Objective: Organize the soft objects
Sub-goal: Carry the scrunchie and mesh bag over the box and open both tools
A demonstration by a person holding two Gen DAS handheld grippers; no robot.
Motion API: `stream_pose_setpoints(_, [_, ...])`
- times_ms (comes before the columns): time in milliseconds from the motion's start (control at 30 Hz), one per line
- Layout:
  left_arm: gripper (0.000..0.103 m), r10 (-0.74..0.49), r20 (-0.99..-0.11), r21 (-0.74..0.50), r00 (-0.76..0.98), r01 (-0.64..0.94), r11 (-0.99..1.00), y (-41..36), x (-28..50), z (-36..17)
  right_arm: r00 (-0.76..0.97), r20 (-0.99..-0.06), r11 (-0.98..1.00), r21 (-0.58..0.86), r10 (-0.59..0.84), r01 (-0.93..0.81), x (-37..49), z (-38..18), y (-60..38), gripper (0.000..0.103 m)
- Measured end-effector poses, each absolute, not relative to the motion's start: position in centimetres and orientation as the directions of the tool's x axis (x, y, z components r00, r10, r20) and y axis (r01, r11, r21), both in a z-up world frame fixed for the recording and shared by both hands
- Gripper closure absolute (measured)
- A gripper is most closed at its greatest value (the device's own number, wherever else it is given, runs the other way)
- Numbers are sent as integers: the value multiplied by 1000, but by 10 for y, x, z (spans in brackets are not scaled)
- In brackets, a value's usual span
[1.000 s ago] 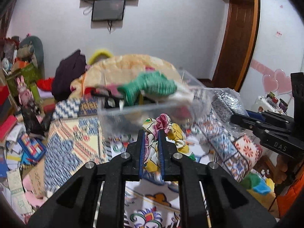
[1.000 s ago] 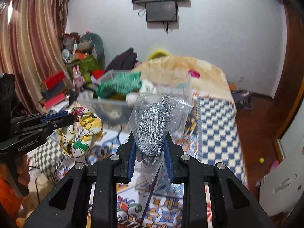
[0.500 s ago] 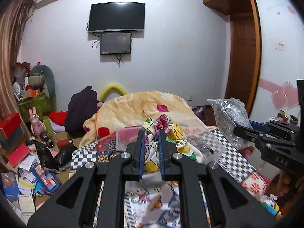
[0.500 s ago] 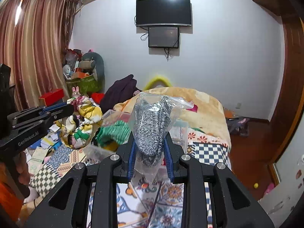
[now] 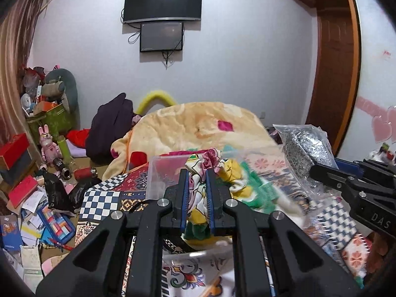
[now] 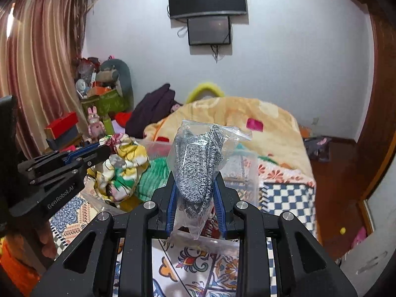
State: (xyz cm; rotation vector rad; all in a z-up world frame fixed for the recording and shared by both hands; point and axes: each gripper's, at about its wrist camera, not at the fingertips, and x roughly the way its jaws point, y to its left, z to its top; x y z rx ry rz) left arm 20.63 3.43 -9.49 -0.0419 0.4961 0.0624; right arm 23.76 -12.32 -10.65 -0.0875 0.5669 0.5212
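Note:
My left gripper (image 5: 195, 178) is shut on a floral yellow, white and pink cloth (image 5: 198, 195), held above the bed. It also shows at the left of the right wrist view (image 6: 105, 146) with the cloth (image 6: 123, 165) hanging from it. My right gripper (image 6: 194, 185) is shut on a clear plastic bag of grey knitted fabric (image 6: 195, 165); the bag also shows at the right of the left wrist view (image 5: 302, 148). A clear plastic bin (image 5: 160, 173) holding a green knitted item (image 5: 259, 193) sits on the bed beyond both grippers.
A patterned quilt (image 5: 104, 203) covers the bed, with a peach blanket (image 5: 198, 126) heaped behind the bin. Boxes, toys and papers (image 5: 37, 198) litter the floor at left. A wooden door (image 5: 331, 74) stands at right, and a TV (image 5: 162, 0) hangs on the far wall.
Both views have tilted up and then partly back down, so the bin and green item moved in the frames. Both grippers kept their hold on the cloth and the bag.

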Motion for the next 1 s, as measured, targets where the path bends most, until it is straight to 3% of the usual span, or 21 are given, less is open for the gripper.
stream_pose_setpoints(167, [91, 61, -546, -23, 835, -87, 996, 37, 225, -120, 660, -587, 857, 118, 468, -502, 251, -126, -119, 78])
stream_pose_setpoints(333, [89, 55, -562, -35, 825, -90, 995, 40, 224, -127, 662, -607, 864, 87, 440, -495, 252, -134, -117, 76])
stream_pose_setpoints(500, [64, 55, -561, -26, 826, -84, 996, 38, 216, -124, 667, -622, 874, 60, 410, -482, 250, -136, -119, 59])
stream_pose_setpoints(733, [53, 22, -537, -58, 843, -63, 996, 42, 198, -106, 684, -602, 877, 59, 412, -476, 241, -119, -130, 53])
stream_pose_setpoints(800, [49, 14, -516, -71, 857, -58, 996, 42, 189, -97, 696, -585, 878, 62, 416, -474, 235, -112, -135, 46])
stream_pose_setpoints(1000, [48, -20, -450, -98, 893, -28, 995, 40, 162, -65, 752, -506, 882, 39, 422, -469, 213, -80, -146, 43])
